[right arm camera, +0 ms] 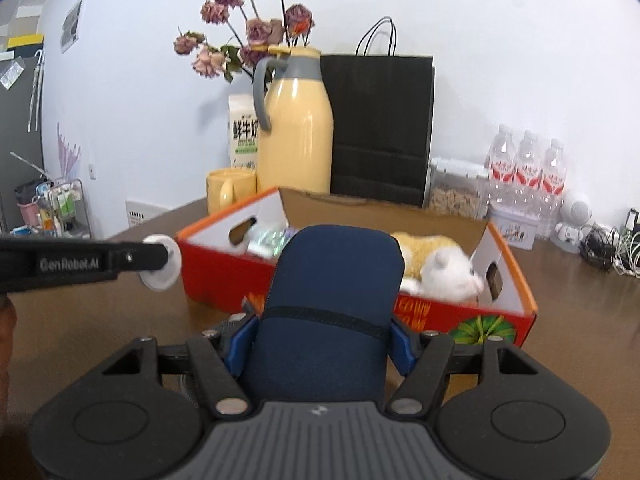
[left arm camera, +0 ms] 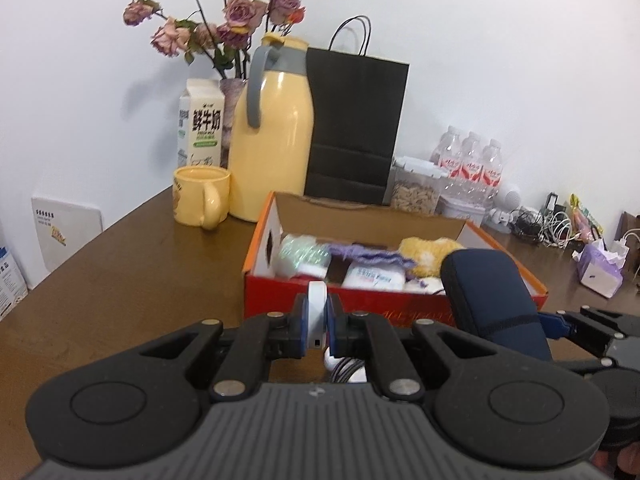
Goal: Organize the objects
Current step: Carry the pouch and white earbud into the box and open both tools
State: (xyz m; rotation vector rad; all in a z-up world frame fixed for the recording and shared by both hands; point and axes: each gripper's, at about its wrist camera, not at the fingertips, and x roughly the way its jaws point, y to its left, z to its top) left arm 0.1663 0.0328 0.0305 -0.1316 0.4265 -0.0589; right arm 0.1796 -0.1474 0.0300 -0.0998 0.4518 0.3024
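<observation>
A red cardboard box [left arm camera: 352, 308] with an orange rim stands on the brown table; it also shows in the right wrist view [right arm camera: 224, 280]. It holds yarn balls, a purple cloth and a yellow-white plush cat [right arm camera: 436, 264]. My left gripper [left arm camera: 317, 316] is shut on a small white round charger [left arm camera: 317, 312] with a cable hanging below, just in front of the box. It shows from the side in the right wrist view [right arm camera: 160, 262]. My right gripper [right arm camera: 320, 340] is shut on a navy blue zip case [right arm camera: 332, 300], held upright in front of the box; the case also shows in the left wrist view [left arm camera: 492, 296].
Behind the box stand a yellow thermos jug [left arm camera: 272, 136], a yellow mug [left arm camera: 200, 196], a milk carton [left arm camera: 202, 124], a vase of dried roses [left arm camera: 224, 20], a black paper bag [left arm camera: 356, 124], a snack jar [left arm camera: 416, 192] and water bottles [left arm camera: 472, 160]. Cables and a tissue pack [left arm camera: 600, 268] lie at right.
</observation>
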